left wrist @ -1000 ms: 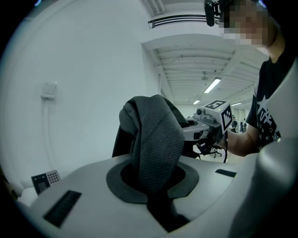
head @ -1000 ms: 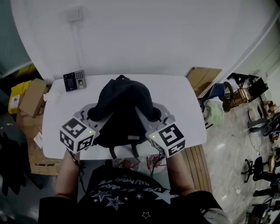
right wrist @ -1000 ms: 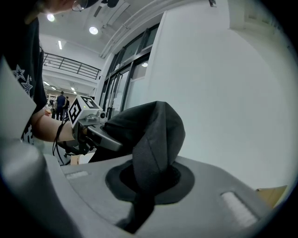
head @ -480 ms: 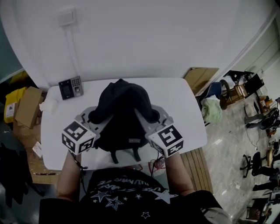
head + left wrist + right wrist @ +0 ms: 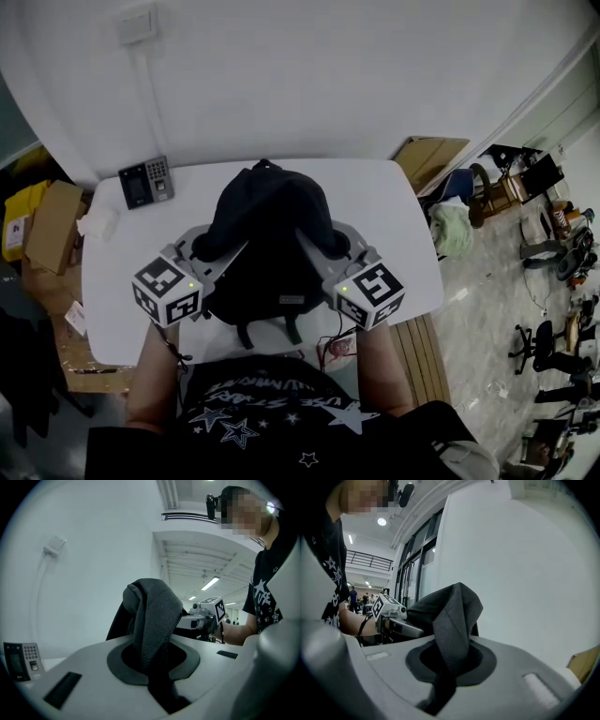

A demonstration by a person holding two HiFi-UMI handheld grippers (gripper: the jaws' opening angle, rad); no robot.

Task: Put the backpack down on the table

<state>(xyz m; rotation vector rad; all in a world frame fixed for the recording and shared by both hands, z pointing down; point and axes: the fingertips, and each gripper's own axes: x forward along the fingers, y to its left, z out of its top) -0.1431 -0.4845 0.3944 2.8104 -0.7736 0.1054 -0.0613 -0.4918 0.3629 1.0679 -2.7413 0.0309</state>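
Black backpack [image 5: 267, 234] over the middle of the white table [image 5: 398, 220]: left gripper [image 5: 200, 255], at nine o'clock, clamps the left strap [image 5: 154, 620]; right gripper [image 5: 339, 246], at three, clamps the right strap [image 5: 452, 625], apparently sharing the weight for a level set-down.

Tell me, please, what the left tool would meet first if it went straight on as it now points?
The backpack strap clamped in the left tool; right behind it, probably the backpack body, though depth is unclear.
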